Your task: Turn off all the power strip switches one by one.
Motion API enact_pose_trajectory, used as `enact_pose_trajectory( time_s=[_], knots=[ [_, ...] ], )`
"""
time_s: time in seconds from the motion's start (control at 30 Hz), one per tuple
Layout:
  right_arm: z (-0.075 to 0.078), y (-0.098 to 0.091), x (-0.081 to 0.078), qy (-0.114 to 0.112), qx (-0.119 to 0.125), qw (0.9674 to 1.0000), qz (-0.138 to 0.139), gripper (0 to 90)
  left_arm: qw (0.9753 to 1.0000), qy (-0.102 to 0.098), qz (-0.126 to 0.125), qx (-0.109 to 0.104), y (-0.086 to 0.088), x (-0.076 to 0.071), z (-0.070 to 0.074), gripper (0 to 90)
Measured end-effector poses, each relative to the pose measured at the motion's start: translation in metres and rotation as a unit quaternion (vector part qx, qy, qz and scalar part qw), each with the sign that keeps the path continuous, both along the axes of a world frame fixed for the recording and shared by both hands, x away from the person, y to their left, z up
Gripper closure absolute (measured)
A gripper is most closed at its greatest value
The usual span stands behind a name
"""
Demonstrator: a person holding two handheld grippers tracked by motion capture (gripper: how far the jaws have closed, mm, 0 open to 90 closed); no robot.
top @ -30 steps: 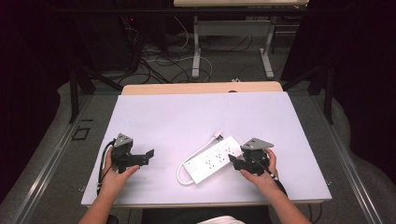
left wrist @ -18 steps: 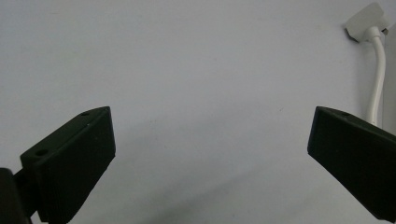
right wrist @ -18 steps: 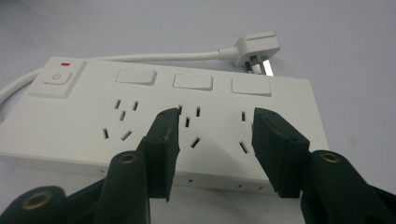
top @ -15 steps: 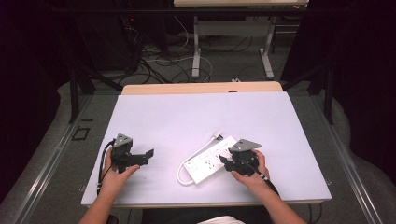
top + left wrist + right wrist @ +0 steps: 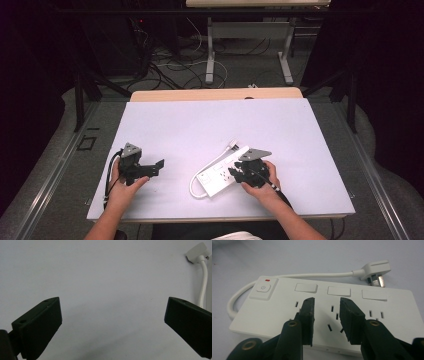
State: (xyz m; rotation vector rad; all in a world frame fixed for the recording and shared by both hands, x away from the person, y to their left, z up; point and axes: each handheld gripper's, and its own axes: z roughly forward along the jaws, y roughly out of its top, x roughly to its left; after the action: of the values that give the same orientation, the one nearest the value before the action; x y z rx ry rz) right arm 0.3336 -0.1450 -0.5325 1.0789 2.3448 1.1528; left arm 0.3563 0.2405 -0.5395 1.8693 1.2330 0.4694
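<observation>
High view: one white power strip [image 5: 222,172] lies slanted on the table [image 5: 200,125], front centre-right, its one cord [image 5: 192,186] looping off the near-left end and its one plug [image 5: 233,146] lying by the far end. Two grippers. The right gripper [image 5: 237,174] sits over the strip, held by the right hand [image 5: 262,180]. The left gripper [image 5: 159,165] rests well apart to the left.

Right gripper view: jaws part open with a narrow gap, nothing between them, over the middle socket group; three rocker switches, one power button [image 5: 263,288].

Left gripper view: jaws wide open over bare table.
</observation>
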Motion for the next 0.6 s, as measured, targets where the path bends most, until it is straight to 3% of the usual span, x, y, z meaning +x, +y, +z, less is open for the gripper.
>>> enact_pose_trajectory(
  time_s=[0.3, 0.47, 0.6],
  knots=[
    [0.0, 0.014, 0.001, 0.012, -0.01, 0.9995, 0.027, 75.9, 1.0, 0.0, 0.0, 0.0, 0.0, 0.0, 0.0, 1.2],
    [-0.001, 0.023, 0.001, 0.005, -0.005, 0.9993, 0.037, 82.8, 1.0, 0.0, 0.001, 0.0, 0.001, 0.0, 0.0, 1.4],
    [0.002, 0.03, 0.0, 0.014, -0.005, 0.9988, 0.046, 89.7, 1.0, -0.002, 0.001, 0.0, 0.001, 0.0, 0.0, 1.4]
  ],
)
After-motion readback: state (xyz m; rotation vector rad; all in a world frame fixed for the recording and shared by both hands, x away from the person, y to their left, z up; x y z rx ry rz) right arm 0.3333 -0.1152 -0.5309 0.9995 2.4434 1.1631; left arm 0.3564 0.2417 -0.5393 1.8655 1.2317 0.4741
